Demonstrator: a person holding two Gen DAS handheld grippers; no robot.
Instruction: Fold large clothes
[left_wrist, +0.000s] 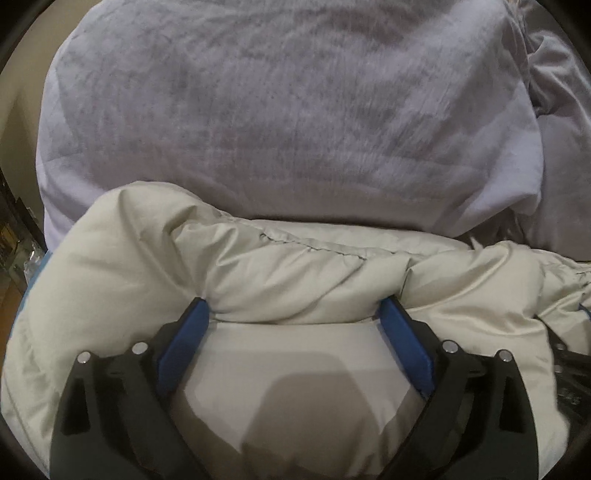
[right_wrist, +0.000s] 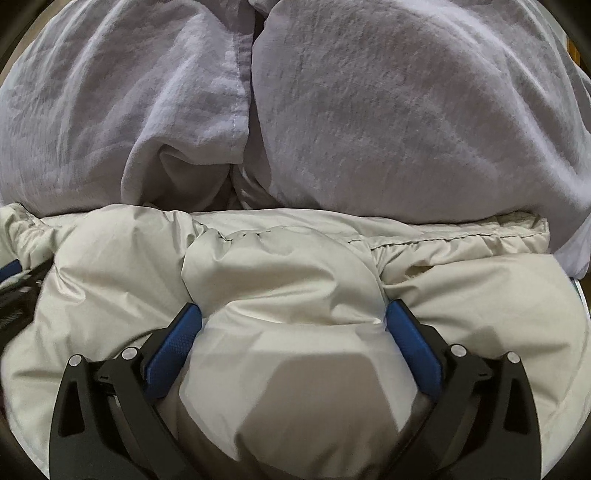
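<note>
The puffy cream quilted jacket (left_wrist: 280, 266) lies crumpled across the lower half of both wrist views, its long axis running from 9 to 3 o'clock, with a stitched seam along its far edge. Which end is collar and which is hem you cannot tell from here.

Your left gripper (left_wrist: 295, 312) points steeply down into the jacket. Its jaws stand wide apart, and a fat roll of the padded fabric bulges between the blue pads (left_wrist: 184, 347). The pads touch the sides of that roll, but the fabric is not pinched flat, so it reads as a spread gripper pushed into the cloth rather than a clamp on it.

Your right gripper (right_wrist: 293, 315) holds the same pose, tilted well down, jaws as wide as they go, with a rounded mound of jacket swelling up between its blue fingers (right_wrist: 173, 343). Again the cloth sits between them without being squeezed.

In the right wrist view, part of your left gripper shows at 9 o'clock, just beside the jacket's edge.

Beyond the jacket, toward 12 o'clock, a pale lavender-grey crinkled bed cover (left_wrist: 288, 110) fills the upper half of both views. It touches the jacket's far seam. In the right wrist view it splits into two bunched humps (right_wrist: 406, 110) with a dark crease between them, close against the jacket.
</note>
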